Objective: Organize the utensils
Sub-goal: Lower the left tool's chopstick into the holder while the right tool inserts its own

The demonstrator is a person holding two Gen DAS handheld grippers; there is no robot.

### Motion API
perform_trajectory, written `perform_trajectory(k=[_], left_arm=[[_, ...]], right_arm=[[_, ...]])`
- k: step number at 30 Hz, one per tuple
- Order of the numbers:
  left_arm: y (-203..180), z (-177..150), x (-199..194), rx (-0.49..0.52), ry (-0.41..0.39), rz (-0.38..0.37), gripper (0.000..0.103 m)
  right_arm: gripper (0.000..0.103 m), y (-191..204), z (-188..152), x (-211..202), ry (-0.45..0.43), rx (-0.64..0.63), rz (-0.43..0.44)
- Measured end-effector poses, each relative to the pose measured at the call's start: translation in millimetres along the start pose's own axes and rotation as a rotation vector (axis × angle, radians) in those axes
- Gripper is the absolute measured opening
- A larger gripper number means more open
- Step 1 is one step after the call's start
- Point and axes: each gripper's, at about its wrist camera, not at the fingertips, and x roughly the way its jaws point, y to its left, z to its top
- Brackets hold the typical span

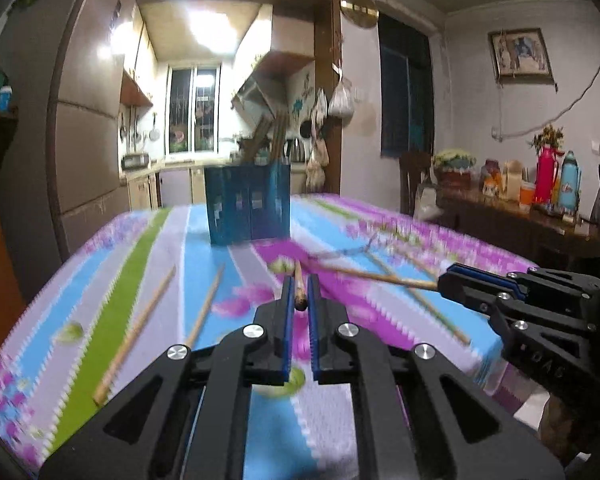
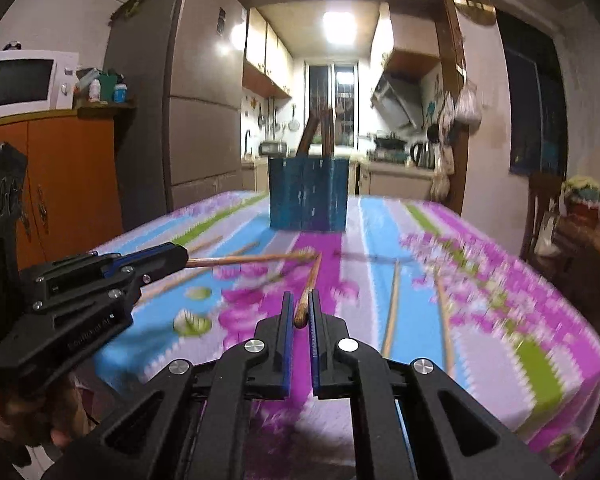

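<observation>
Chopsticks, one [image 1: 299, 285] clamped in left tongs [image 1: 300, 280], another [image 2: 309, 286] in right tongs [image 2: 300, 298]

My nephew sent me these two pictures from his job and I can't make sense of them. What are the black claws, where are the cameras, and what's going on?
They are two hand-held grippers, each with a camera looking along its jaws. One picture is from the left gripper, the other from the right gripper. Each is shut on one chopstick: the left one's, the right one's. More chopsticks lie on the striped tablecloth. Behind stands a blue holder with sticks already in it.
</observation>
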Motion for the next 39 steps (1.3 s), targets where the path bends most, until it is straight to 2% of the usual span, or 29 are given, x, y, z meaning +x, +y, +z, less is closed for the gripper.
perform_trajectory(k=[5,11,18,23,34,39], left_arm=[[1.1,34.4,-3.0,0.012,-0.073,0.001,0.005],[0.7,72.6,3.2,0.029,-0.131,-0.002,0.005],[2.2,107.7,22.8,0.029,-0.129,-0.028,0.005],[6.4,133.8,29.5,0.046,-0.144,-0.019,0.005],[14.4,186.5,33.0,0.066,-0.183,-0.007,0.005],[23.0,216.4,33.0,0.071,-0.201,0.010,0.005]], right_arm=[[0.007,-9.0,35.4,-10.0,-0.074,-0.031,0.022],[0.007,-30.9,79.5,2.1,-0.103,-0.026,0.074],[0.007,-59.7,123.6,38.7,-0.051,0.007,0.145],[0.007,-67.4,152.7,54.6,-0.028,-0.007,0.171],[0.007,-74.2,229.7,49.8,-0.088,-0.044,0.204],[0.007,-93.1,269.1,51.8,-0.122,-0.019,0.198]])
